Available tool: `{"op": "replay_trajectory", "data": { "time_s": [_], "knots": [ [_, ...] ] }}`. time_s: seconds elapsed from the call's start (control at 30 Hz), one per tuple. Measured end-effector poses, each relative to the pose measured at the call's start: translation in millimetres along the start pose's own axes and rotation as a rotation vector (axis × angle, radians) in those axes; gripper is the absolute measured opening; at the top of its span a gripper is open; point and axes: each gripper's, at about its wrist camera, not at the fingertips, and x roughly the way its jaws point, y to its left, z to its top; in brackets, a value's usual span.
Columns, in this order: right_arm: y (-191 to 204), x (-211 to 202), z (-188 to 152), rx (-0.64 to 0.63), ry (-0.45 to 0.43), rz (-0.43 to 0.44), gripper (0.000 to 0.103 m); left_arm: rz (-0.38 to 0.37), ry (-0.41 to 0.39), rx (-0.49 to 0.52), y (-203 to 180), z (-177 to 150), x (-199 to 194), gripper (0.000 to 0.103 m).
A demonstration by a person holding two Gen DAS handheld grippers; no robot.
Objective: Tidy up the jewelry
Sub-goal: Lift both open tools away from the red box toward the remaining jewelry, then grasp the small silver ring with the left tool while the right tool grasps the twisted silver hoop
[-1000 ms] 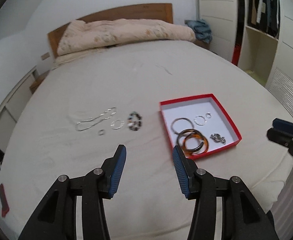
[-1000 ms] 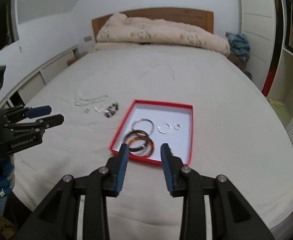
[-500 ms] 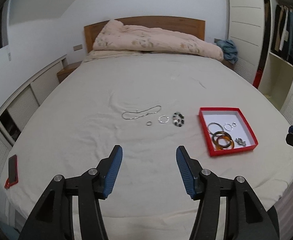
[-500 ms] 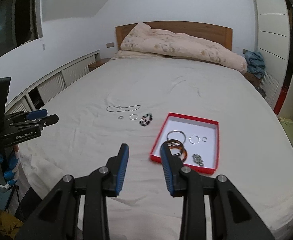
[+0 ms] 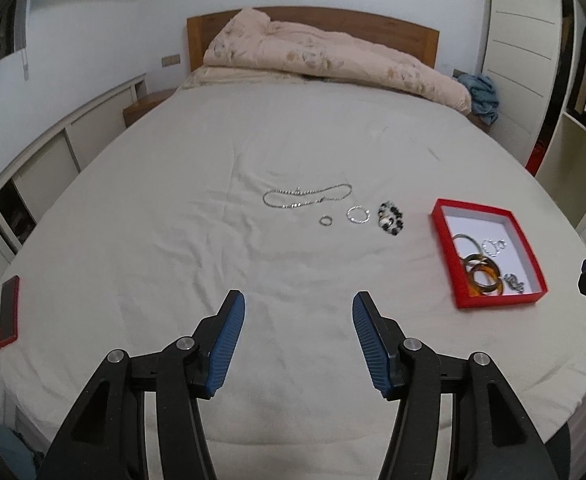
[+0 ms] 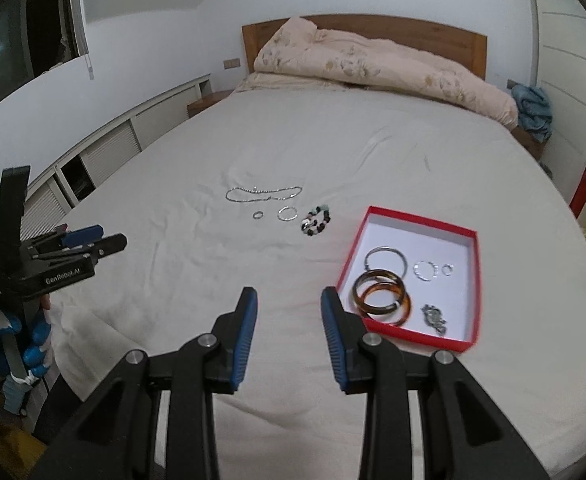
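Nearest, over the foot edge of the bed (image 5: 173, 264): left gripper (image 5: 299, 320), fingers spread wide, nothing between them; right gripper (image 6: 289, 312), fingers parted, likewise empty. Both held above the sheet, touching nothing.

Toward the right edge of the bed: red box (image 6: 469, 280), shallow, white inside. Contents: two amber bangles (image 6: 383, 298) overlapping at the near left corner; silver bangle (image 6: 385, 260) just behind them, touching; small silver ring pair (image 6: 431, 270) at mid-box; metal trinket (image 6: 435, 318) by the near wall, kind not clear.

Mid-bed, left of the box and well apart from it, loose on the sheet: beaded bracelet (image 5: 391, 218), black and pale beads; silver hoop (image 5: 358, 215) just beside it; small ring (image 5: 325, 221) further left; silver chain necklace (image 5: 307, 196) behind these, lying in a long loop.

Near the left edge of the bed: phone in red case (image 5: 8, 312), no part of the task.

Far end: folded duvet (image 5: 333, 60) against the wooden headboard (image 5: 313, 20).

Step judged: partway; four pieces outstanding. Next move likely a reach to the beaded bracelet, closest to the box; calls for a low approach, fingers pressed into the soft sheet to catch thin pieces.
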Motion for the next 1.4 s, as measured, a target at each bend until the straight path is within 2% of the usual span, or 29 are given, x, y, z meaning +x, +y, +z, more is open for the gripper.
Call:
{"op": "replay_trajectory", "data": {
  "time_s": [0.4,0.8,0.97,1.2,1.3,1.37,1.4],
  "knots": [
    [4,124,28,0.006,0.108,0.102,0.032,-0.025,0.104,0.012,15,22,106,0.055],
    [-2,236,74,-0.052,0.177,0.173,0.032,-0.137,0.148,0.043,12,64,207,0.055],
    [-6,271,87,-0.072,0.194,0.178,0.032,-0.198,0.163,0.085,1,68,237,0.055],
    [-6,306,94,-0.109,0.231,0.171,0.032,-0.202,0.161,0.136,-6,73,261,0.053],
    [-8,317,99,-0.120,0.242,0.170,0.032,-0.200,0.148,0.156,-4,74,263,0.043],
    [-7,323,99,-0.124,0.247,0.170,0.032,-0.193,0.141,0.170,-2,74,264,0.029],
    [-5,326,100,-0.127,0.250,0.169,0.032,-0.192,0.137,0.175,-1,74,264,0.026]
  ]
}}
